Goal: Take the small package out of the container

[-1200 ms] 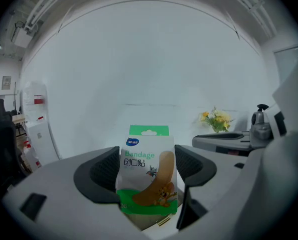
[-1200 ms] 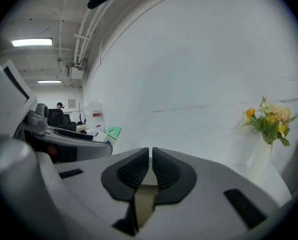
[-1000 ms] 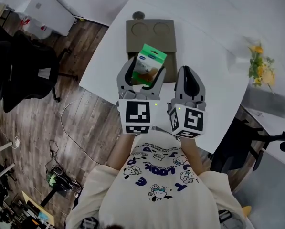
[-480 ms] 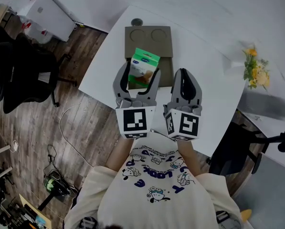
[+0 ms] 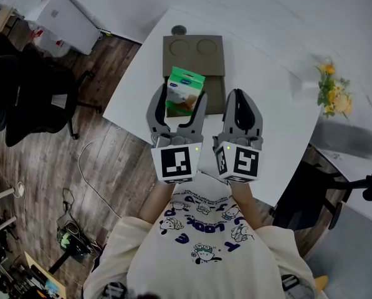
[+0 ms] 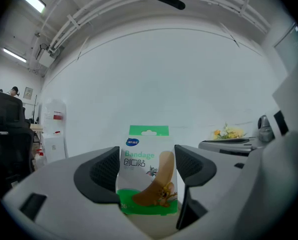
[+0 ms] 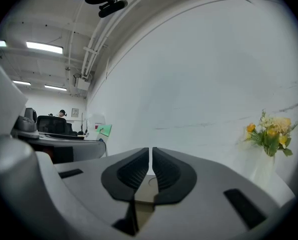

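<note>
Left tool (image 5: 179, 99): jaws partly spread and pressed on the two side edges of the small package (image 5: 184, 92), which is held upright between them. The left gripper view shows the package face-on, white with a green top tab and green lower band, a tan bandage strip drawn across it and the word "Bandage" printed near the top. Its lower edge sits down between the jaws, and only pale wall shows behind it. From the head view the package lies over the near-left part of the container (image 5: 195, 48), a flat brown cardboard tray with two round recesses at its far end; both recesses look bare. I cannot tell from these views how far above the tray the package is. Right tool (image 5: 242, 101): jaws drawn together with only a thin slit between the pads, nothing in them. It is held just right of the left tool, level with it, over the near right edge of the tray. The tray rests on a white tabletop (image 5: 270, 114). A small dark round thing (image 5: 179, 28) sits just beyond the tray's far edge. Yellow flowers (image 5: 333, 92) stand at the far right of the tabletop, well apart from the tools. A black office chair (image 5: 30, 98) stands on the wood floor to the left.
</note>
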Tool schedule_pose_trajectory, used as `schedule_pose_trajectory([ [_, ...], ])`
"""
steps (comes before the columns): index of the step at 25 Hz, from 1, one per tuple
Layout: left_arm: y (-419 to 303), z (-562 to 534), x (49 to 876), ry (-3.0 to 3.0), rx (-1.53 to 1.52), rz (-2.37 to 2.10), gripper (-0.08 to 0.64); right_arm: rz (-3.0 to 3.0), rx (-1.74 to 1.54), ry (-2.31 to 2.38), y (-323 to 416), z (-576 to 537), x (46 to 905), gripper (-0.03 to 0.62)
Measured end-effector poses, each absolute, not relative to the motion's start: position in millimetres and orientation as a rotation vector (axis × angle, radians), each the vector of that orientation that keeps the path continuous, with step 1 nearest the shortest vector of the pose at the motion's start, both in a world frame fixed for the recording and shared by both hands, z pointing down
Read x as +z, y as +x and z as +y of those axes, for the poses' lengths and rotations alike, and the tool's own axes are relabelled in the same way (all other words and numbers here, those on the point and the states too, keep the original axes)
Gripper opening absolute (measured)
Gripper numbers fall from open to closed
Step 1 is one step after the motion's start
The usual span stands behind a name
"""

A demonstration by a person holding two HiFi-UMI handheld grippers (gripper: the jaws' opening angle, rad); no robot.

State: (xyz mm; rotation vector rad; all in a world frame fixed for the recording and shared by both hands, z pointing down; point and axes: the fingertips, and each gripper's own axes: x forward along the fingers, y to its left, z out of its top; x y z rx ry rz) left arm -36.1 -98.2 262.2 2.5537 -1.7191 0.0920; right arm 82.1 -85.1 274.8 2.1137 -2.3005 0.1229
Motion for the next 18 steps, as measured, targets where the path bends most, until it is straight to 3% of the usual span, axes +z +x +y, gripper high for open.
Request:
schedule_pose_trajectory([
  [18, -37.2, -96.3, 258.9, 2.540, 0.084, -1.734, 0.336, -2.305, 0.109, 2.101, 81.3, -81.7, 272.8, 0.039],
])
